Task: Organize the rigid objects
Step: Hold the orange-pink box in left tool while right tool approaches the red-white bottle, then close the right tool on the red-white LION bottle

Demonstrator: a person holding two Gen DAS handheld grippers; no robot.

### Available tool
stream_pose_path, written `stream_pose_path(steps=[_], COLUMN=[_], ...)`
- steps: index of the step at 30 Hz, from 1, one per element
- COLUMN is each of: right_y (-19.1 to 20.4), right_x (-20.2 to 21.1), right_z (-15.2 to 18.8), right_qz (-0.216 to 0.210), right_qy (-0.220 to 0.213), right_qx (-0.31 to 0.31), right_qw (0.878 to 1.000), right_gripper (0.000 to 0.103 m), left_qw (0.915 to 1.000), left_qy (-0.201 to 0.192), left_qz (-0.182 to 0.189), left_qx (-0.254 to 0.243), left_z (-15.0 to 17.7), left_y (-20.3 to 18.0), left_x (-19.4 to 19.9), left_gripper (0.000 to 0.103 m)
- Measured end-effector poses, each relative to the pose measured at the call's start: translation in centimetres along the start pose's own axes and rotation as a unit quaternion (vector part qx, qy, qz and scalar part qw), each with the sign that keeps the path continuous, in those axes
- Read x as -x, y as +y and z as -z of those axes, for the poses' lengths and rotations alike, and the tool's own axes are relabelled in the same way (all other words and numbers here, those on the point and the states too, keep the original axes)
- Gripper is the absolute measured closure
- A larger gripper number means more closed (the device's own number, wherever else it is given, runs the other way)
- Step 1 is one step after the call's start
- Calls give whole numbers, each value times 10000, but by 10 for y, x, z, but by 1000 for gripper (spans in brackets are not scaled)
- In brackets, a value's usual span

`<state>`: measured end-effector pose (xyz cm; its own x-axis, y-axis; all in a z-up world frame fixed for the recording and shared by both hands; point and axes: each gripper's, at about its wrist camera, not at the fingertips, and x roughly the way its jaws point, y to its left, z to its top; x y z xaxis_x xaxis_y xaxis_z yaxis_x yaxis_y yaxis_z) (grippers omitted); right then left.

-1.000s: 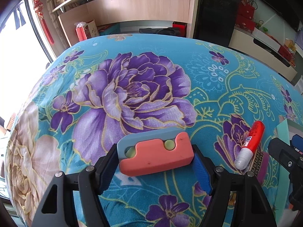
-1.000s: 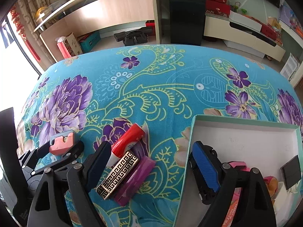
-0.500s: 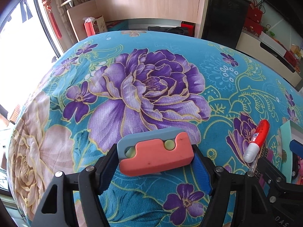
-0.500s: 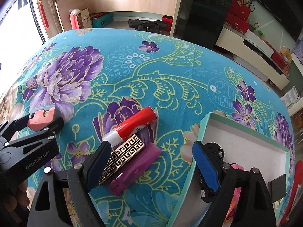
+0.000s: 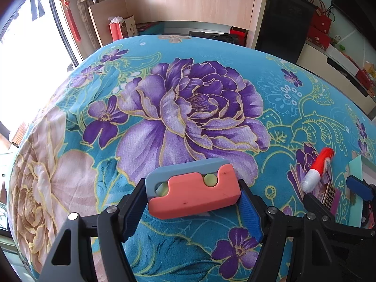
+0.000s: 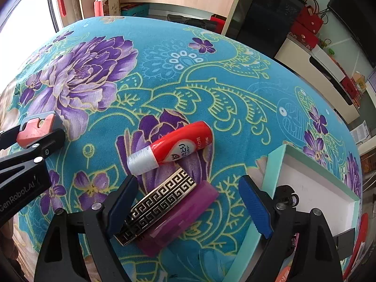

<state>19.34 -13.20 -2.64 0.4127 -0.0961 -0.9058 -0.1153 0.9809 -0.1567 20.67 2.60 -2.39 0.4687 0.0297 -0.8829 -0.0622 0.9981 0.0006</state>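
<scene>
My left gripper is shut on a pink-and-grey block, held above the flowered cloth; the block also shows in the right wrist view. My right gripper is open, its jaws on either side of a gold-patterned black bar and a purple case lying side by side. A red bottle with a white cap lies just beyond them; it also shows in the left wrist view.
A mint-rimmed white box sits at the right and holds several items at its near end. The table is covered by a turquoise cloth with purple flowers. Shelves and cabinets stand beyond its far edge.
My right gripper has moved left and down over the bar and purple case, which now lie between its jaws. My left gripper still holds the block and has shifted slightly.
</scene>
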Motion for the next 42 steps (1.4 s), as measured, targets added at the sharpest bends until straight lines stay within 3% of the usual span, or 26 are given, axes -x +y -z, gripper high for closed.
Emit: stream_pose_path(steps=[11, 27, 29, 34, 42], right_y=[8, 3, 3, 6, 6], right_x=[1, -15, -16, -11, -9], right_z=[-14, -24, -24, -22, -20], right_qz=[-175, -440, -516, -715, -711], right_qy=[-497, -579, -590, -628, -622], right_qx=[168, -67, -84, -44, -111], right_qw=[9985, 9973, 9969, 9955, 9955], right_gripper=[15, 15, 17, 42, 43], left_qw=[10000, 9999, 9999, 9999, 9999], left_qy=[47, 70, 69, 69, 74], left_qz=[-34, 38, 29, -3, 20], left_qx=[74, 146, 140, 113, 117], left_z=[1, 1, 2, 2, 1], left_y=[4, 7, 7, 6, 6], left_x=[-2, -2, -2, -2, -2], left_gripper=[27, 27, 27, 27, 27])
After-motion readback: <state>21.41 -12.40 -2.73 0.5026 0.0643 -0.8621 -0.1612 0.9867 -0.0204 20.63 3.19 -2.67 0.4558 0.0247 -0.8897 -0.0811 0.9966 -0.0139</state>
